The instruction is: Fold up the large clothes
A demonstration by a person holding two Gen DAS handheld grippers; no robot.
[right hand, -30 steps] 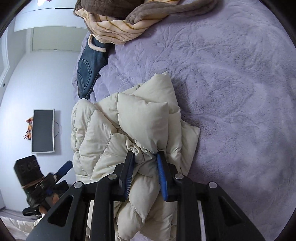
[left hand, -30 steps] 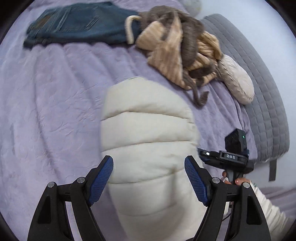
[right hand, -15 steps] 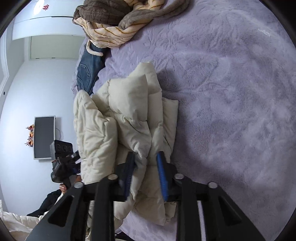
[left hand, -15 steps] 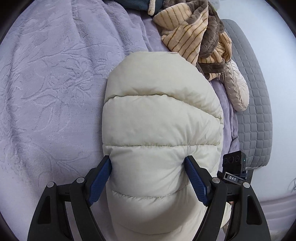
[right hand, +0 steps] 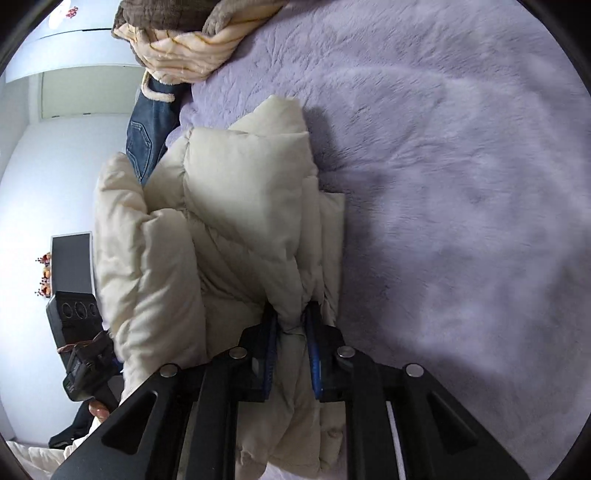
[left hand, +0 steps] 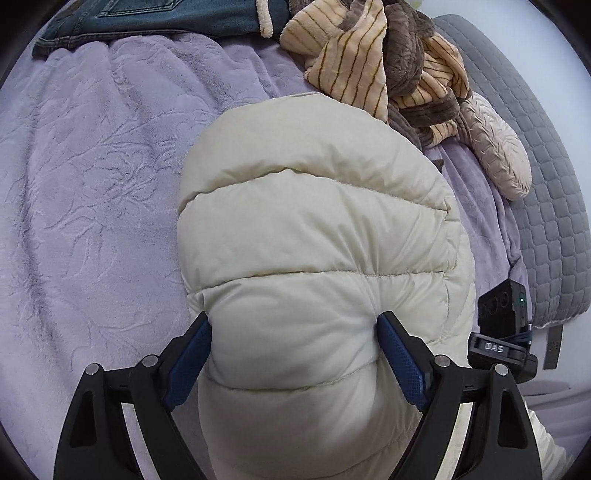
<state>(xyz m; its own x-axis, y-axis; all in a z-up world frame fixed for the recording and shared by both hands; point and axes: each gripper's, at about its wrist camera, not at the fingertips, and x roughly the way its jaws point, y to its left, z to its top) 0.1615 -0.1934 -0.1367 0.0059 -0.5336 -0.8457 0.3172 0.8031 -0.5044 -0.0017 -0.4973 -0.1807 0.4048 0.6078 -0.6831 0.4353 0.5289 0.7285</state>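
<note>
A cream puffer jacket (left hand: 314, 229) lies bunched on the purple bed cover (left hand: 92, 177). My left gripper (left hand: 293, 354) stands wide open with a thick padded roll of the jacket between its blue pads (left hand: 400, 365), which touch its sides. In the right wrist view the jacket (right hand: 229, 221) is folded in layers. My right gripper (right hand: 291, 332) is shut on a pinched fold of the jacket near its edge. The right gripper's body shows at the right of the left wrist view (left hand: 498, 332), and the left gripper's body at the left of the right wrist view (right hand: 77, 332).
Blue jeans (left hand: 147, 18) lie at the far edge of the bed. A striped tan and brown robe (left hand: 376, 59) is heaped beside them. A beige cushion (left hand: 495, 155) and grey quilted headboard (left hand: 546, 177) are at the right. A wall screen (right hand: 70, 262) shows far left.
The left gripper has come closer over the jacket, whose padded roll now fills its jaws. The right gripper keeps its grip; the jacket's layers have been drawn nearer and flatter.
</note>
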